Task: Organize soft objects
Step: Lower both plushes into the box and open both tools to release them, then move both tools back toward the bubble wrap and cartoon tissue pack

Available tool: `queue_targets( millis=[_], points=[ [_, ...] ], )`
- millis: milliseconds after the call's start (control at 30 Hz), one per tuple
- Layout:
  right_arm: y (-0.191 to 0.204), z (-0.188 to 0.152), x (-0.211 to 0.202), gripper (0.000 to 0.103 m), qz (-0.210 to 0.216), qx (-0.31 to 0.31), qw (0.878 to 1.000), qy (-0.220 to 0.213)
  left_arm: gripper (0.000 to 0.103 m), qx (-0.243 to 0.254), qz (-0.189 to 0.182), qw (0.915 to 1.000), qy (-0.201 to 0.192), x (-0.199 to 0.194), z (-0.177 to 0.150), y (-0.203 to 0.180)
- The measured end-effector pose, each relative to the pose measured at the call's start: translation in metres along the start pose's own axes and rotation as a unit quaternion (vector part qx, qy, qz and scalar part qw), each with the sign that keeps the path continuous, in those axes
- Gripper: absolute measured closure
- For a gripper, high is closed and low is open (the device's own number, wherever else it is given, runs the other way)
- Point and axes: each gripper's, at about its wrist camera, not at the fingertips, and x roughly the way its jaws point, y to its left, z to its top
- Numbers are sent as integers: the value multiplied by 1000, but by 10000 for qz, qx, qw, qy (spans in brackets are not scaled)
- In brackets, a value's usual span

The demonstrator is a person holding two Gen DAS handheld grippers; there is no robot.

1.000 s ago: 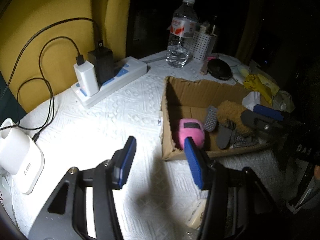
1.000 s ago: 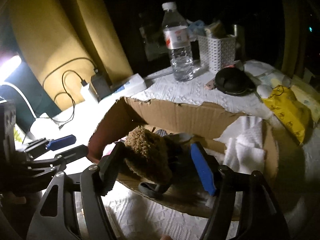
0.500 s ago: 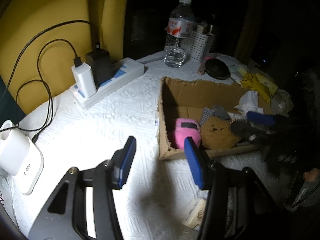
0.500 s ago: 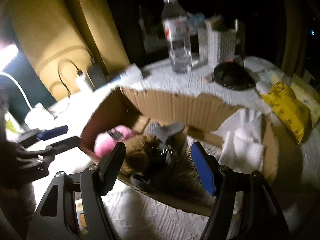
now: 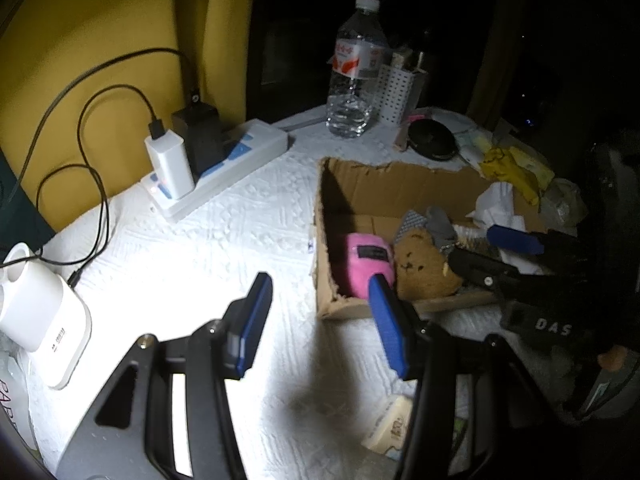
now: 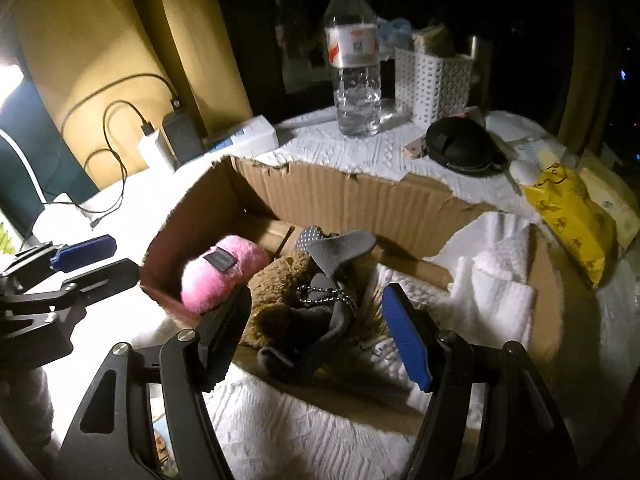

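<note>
Dim room, white counter [image 5: 208, 248] | box [image 6: 360, 196] mid-frame collects bear [image 6: 280, 280], pink plush [image 6: 224, 272] | right tool [image 6: 316, 332] spread, empty, over bear | left tool [image 5: 316, 316] spread, empty, idle lower centre.

Your brown plush toy [image 6: 280, 280] lies partly hidden under a grey cloth [image 6: 340, 248]; its bottle label [image 5: 356, 58] is unreadably small.

Box [image 6: 360, 196]: on your table [image 5: 200, 248], at your 12 o'clock.
In box: plush ball [image 6: 224, 268] at 9, bear [image 6: 280, 292] beside it, cloth [image 6: 496, 280] at 3.
Behind box: bottle [image 6: 356, 68] at 12, power strip [image 5: 224, 168] at 10.
</note>
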Motion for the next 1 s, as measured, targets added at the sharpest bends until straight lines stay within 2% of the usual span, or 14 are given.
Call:
queue_targets(
  millis=[433,467,500,533,567,1000],
  points=[
    [17,-17,-62,32,22,-17,9995,-327,50,216,-110,9996,-136,-34,-7,-23],
    [19,-19,-65,32,26,-17,9994,-340,48,236,-110,9996,-137,-36,-7,-24],
    [20,-22,-69,32,32,-12,9994,-356,38,254,-110,9995,-143,-39,-9,-26],
    [22,-24,-72,32,34,-9,9993,-367,33,259,-119,9995,-152,-42,-11,-26],
    [23,-26,-75,32,35,-13,9993,-376,31,252,-137,9994,-174,-46,-13,-27],
    [28,-52,-93,32,111,80,9991,-396,31,324,-42,9995,-16,-67,-42,-28]
  ],
)
